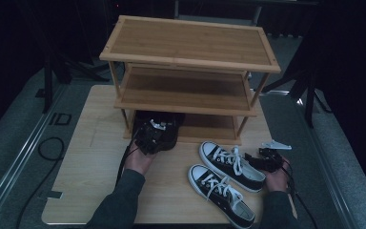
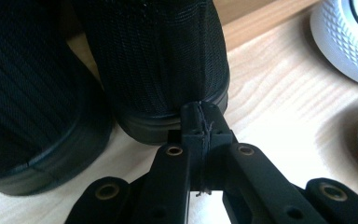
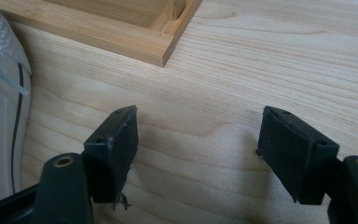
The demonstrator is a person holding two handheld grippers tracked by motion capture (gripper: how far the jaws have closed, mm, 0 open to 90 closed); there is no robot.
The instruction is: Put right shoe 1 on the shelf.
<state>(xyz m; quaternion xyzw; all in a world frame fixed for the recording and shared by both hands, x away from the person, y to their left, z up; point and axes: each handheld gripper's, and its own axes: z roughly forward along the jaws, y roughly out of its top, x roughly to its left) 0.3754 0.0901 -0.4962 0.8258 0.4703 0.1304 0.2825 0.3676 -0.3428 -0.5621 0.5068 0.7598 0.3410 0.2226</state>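
A pair of black shoes (image 1: 171,129) stands heel-out at the left of the bottom tier of a bamboo shoe rack (image 1: 190,43). My left gripper (image 2: 200,116) is shut with nothing between its jaws, and its tips rest against the heel of the right-hand black shoe (image 2: 158,60); the other black shoe (image 2: 23,93) is to its left. Two black-and-white sneakers (image 1: 231,164) (image 1: 221,193) lie on the table in front of the rack. My right gripper (image 3: 198,140) stands open and empty over bare wood, just right of the sneakers (image 3: 4,116).
The rack stands at the back of a light wooden table (image 1: 90,157), and its base frame corner (image 3: 163,46) lies just ahead of the right gripper. White sneaker toes (image 2: 349,42) lie to the right of the left gripper. Dark floor and stands surround the table.
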